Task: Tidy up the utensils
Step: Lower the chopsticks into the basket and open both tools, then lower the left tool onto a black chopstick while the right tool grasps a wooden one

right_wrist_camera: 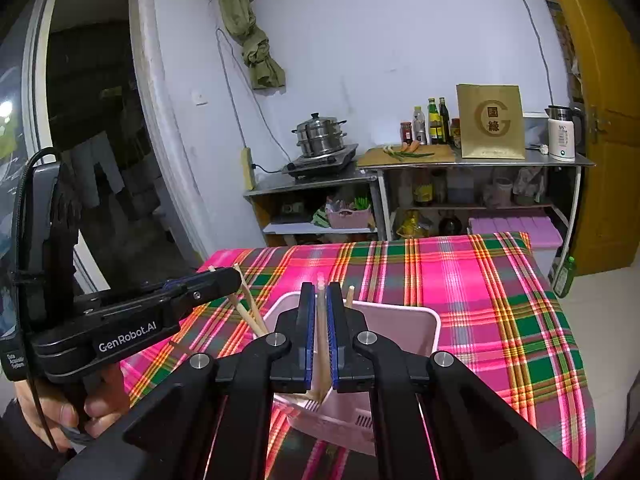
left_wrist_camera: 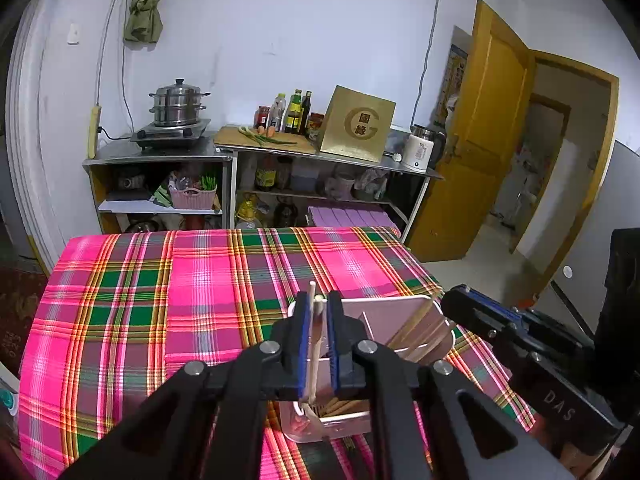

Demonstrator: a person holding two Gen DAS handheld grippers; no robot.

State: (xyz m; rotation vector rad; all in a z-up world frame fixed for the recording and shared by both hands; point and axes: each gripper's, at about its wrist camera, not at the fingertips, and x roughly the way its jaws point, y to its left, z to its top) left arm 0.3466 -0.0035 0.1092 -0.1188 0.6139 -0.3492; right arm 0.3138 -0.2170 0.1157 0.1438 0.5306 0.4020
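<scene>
Two chopsticks [left_wrist_camera: 313,344] between left tool [left_wrist_camera: 319,312] pads

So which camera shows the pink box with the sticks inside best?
The left wrist view. It looks down into the pink box, showing its divider and the chopsticks leaning inside. The right wrist view shows mostly the box's outer wall, with the insides hidden behind the tool.

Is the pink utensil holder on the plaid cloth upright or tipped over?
Upright. The pink utensil holder stands on its base on the plaid tablecloth, open mouth up, with wooden chopsticks leaning inside against its rim.
</scene>
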